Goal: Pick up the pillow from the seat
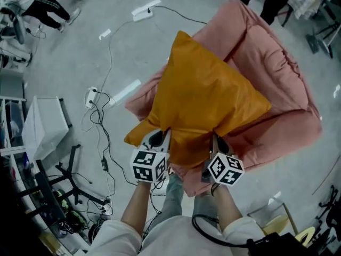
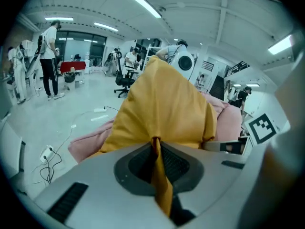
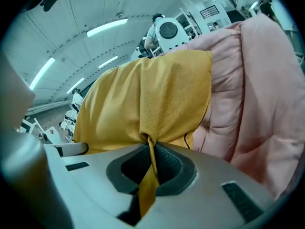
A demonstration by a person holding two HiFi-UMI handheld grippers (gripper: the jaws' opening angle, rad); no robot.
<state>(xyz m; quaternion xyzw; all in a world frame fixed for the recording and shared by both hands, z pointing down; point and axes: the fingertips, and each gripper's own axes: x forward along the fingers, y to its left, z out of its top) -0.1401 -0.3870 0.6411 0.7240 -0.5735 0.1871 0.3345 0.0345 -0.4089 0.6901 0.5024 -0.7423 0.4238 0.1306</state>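
Note:
A mustard-yellow pillow (image 1: 205, 97) lies tilted on the pink padded seat (image 1: 277, 84), one corner pointing away from me. My left gripper (image 1: 162, 137) is shut on the pillow's near edge, a fold of yellow fabric (image 2: 159, 168) pinched between its jaws. My right gripper (image 1: 218, 142) is shut on the same edge further right, with fabric (image 3: 148, 168) caught between its jaws. In the left gripper view the pillow (image 2: 167, 109) rises in front of the pink seat (image 2: 228, 123). In the right gripper view the pillow (image 3: 143, 104) rests against the seat's back cushion (image 3: 257, 89).
Black cables (image 1: 101, 127) and white power strips (image 1: 141, 12) lie on the grey floor left of the seat. A white bin (image 1: 42, 127) and a black stand (image 1: 69, 183) are at the left. People (image 2: 47, 56) and an office chair (image 2: 125, 80) stand far off.

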